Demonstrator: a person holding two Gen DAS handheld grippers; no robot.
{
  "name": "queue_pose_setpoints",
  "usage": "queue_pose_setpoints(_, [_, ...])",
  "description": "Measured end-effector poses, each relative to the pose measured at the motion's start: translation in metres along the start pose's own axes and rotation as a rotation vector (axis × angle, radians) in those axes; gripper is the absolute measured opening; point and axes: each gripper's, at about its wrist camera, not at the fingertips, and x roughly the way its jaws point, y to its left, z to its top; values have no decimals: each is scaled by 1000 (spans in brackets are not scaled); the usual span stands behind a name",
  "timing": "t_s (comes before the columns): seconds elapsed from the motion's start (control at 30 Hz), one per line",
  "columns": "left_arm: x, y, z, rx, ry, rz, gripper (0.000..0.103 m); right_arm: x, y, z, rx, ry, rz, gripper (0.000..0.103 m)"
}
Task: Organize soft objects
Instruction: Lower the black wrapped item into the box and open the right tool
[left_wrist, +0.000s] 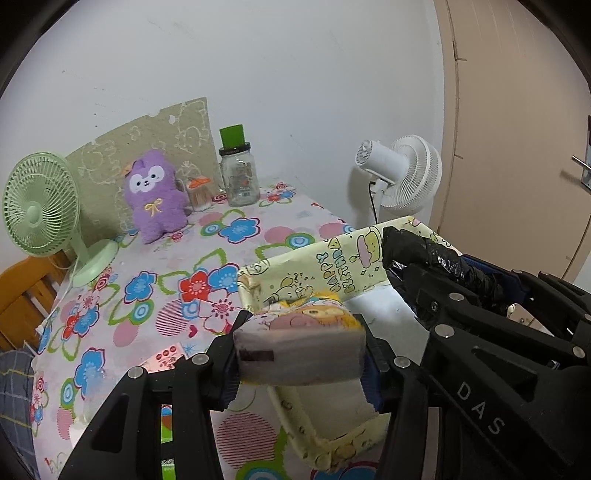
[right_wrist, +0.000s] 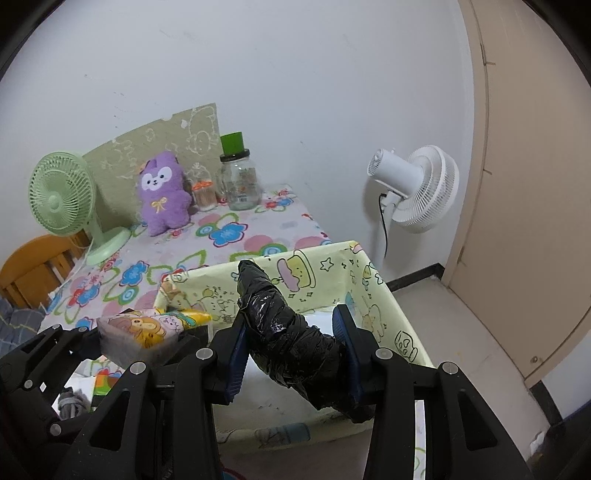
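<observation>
Right up close, the left gripper has its two pads pressed on either side of a tissue pack, a soft block in cartoon-printed wrap (pinks and a splash of yellow on top), and it's held above the near left corner of the yellow box. The jaws stand partway apart, filled by the pack's width.

Over on the other side, the right gripper is clamped tight on a roll of black plastic bag, crinkled and glossy, its free end poking up and forward over the box interior. The pads squeeze the roll's lower half.

Both loads hang over the same yellow box, a shallow fabric-lined tray printed with little cartoon figures and lettering; it sits at the near right edge of the table, which wears a floral cloth of blue, red and pink blossoms.

Further back, a purple plush toy sits upright against a patterned board at the wall, with a glass jar topped by a green cap to its right. A green desk fan stands at the table's left end, and a white floor fan stands beyond the far right corner, near the door.
</observation>
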Motion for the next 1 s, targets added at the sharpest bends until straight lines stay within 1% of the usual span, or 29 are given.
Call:
queue_pose_setpoints(0.13, [6,-2,3,2,7,-2,56,5,-3,2,3,4,-5,48])
queue_pose_setpoints(0.23, [8,-4,4,12,6,6,66,8,-6,2,10,10,-3,48])
queue_pose_setpoints(0.27, [10,-4,4,16,3,10,68,9,-6,2,11,11,-1,48])
queue_pose_setpoints(0.33, [12,-5,6,22,0,14,69,11,-8,2,15,13,0,48])
queue_pose_setpoints(0.43, [14,-6,6,22,2,13,74,12,-9,2,17,14,-4,48])
queue_pose_setpoints(0.57, [16,-7,7,27,1,14,85,14,-10,3,18,15,-3,50])
queue_pose_setpoints(0.77, [18,-10,8,35,1,28,96,18,-13,3,28,28,-9,56])
queue_pose_setpoints(0.87, [20,-10,8,34,7,28,97,19,-15,3,30,31,-16,60])
queue_pose_setpoints(1.0, [21,-10,8,31,14,23,99,20,-15,3,33,34,-28,69])
